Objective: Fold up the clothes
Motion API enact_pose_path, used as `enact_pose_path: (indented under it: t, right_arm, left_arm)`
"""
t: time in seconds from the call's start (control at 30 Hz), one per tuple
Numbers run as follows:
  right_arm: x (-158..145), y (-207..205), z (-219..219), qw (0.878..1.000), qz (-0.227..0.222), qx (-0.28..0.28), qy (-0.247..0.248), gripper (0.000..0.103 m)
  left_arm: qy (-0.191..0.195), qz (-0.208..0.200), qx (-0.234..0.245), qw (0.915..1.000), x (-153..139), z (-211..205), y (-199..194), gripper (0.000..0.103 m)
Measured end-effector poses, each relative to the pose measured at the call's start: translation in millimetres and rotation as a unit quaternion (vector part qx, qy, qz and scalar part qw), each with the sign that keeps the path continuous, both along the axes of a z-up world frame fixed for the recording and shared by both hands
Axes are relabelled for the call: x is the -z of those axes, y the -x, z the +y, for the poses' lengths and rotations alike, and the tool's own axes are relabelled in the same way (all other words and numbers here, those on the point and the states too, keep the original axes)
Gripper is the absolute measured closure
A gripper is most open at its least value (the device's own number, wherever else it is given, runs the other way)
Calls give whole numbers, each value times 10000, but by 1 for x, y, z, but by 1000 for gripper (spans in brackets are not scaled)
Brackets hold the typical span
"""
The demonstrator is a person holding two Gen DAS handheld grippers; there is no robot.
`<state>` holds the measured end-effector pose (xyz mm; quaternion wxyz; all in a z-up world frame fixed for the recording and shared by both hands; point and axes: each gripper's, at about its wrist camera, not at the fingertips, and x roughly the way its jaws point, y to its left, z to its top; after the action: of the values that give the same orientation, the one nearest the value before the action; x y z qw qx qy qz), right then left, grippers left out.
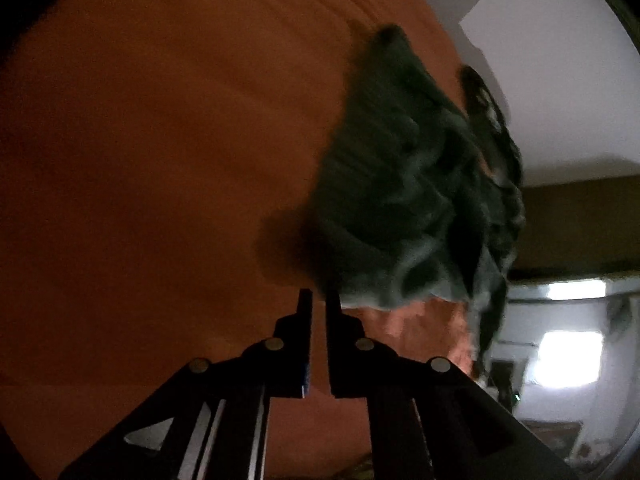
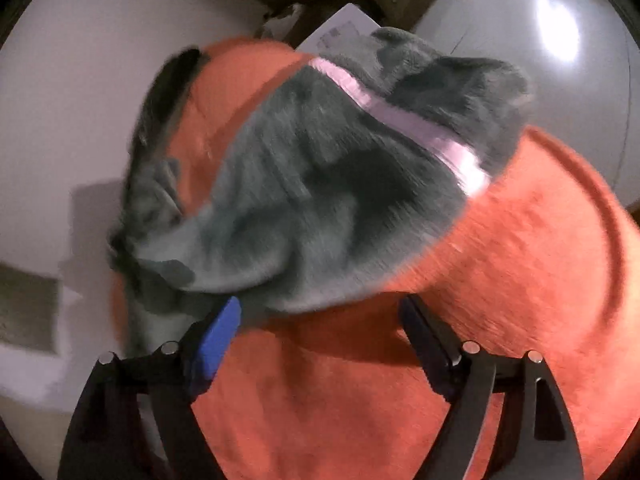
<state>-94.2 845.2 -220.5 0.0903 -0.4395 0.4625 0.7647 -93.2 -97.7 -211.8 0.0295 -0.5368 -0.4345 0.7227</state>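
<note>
In the right wrist view the right gripper (image 2: 320,316) points steeply down with its jaws spread wide and nothing between them; the blue pad (image 2: 218,332) of one finger shows, its tip just under the near hem of the grey garment (image 2: 304,200), though blur hides whether they touch. Only this view shows the pale pink band (image 2: 404,114) running across the garment towards its far edge, and the white card (image 2: 344,28) beyond it. The garment lies crumpled on the orange cloth (image 2: 500,280), covering the far left part of it and spilling over the left edge onto the white surface (image 2: 68,120).

In the left wrist view the left gripper (image 1: 319,300) is clenched to a narrow slit with nothing visible in it, its fingertips just short of the garment's (image 1: 404,184) near corner. Here the garment looks dark green-grey and sits at the orange cloth's (image 1: 160,160) right edge, and a bright room shows in the lower right corner.

One garment, one orange cloth and two grippers can be counted. Both views are smeared by motion.
</note>
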Motion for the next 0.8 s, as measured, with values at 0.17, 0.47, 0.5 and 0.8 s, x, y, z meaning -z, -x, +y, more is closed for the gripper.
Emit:
enact_pose_path:
  t: [0.17,0.47,0.5,0.8]
  right_arm:
    - [-6,26,15,9997,-1,252,19,90]
    - [-153,21,12,9907,654,331,-1144,93]
    - [-171,25,14,9908,702,327,-1112,93]
    - [-191,202,63,9912,-304,-561,-1158,87]
  left_arm:
    - [219,-418,80,9989,25,31,28,45]
    - [358,140,-1171,9924,17,21,45,78]
    - [342,186,-1257,9913,15,18,44,80]
    - [767,408,-1582,9836,-17,-30,18,89]
